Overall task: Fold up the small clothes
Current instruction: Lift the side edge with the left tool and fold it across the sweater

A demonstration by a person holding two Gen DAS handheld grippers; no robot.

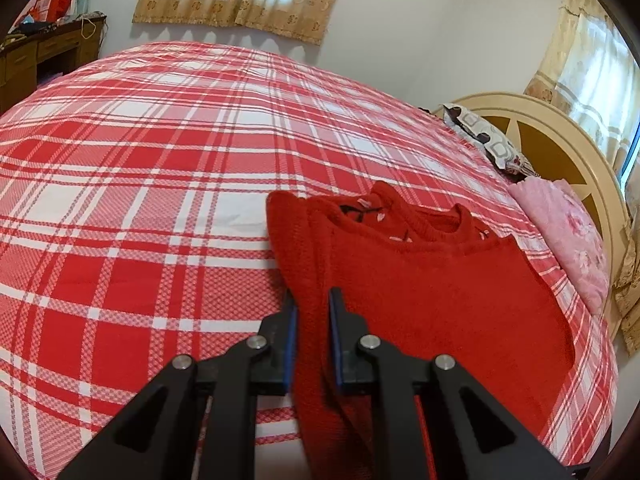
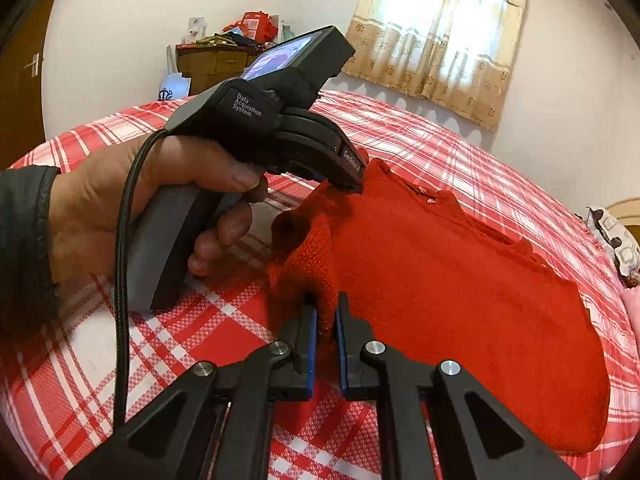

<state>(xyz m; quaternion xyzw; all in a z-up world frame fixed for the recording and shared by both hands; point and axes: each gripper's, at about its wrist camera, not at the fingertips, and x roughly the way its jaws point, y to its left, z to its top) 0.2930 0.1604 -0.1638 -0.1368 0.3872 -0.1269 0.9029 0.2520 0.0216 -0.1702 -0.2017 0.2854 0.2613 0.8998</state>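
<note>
On the plaid bedspread [image 1: 140,168] the red knit sweater [image 1: 440,292] lies toward the right side of the bed, neckline pointing at the pink pillow [image 1: 568,240] by the headboard [image 1: 560,148]. Its left edge is lifted off the bed — both grippers have hold of it.

The left gripper [image 1: 312,304] has its fingers drawn close with a band of the knit running between the blue pads, so it appears to be pinching the sweater's side edge; in the right wrist view its tip [image 2: 348,178] is buried in the fabric near the shoulder, and the exact bite is hidden there. The person's left hand [image 2: 132,208] wraps the handle, its cable hanging down across the spread.

The right gripper [image 2: 326,312] is pressed together on a puckered fold of the same edge, lower down toward the hem, with the knit bunched up just ahead of the fingers.

Judging from this, the step in hand is carrying the left side over the body for a lengthwise fold. To do it well, both pinches should rise together and travel level — the slack bunch between them wants to be pulled straight first, or the fold line will wander. Keep the lift low so the far side stays flat on the bed, and lay the edge parallel to the opposite side before letting go. Thick knit slips little, but a shallow bite could drop a layer.
</note>
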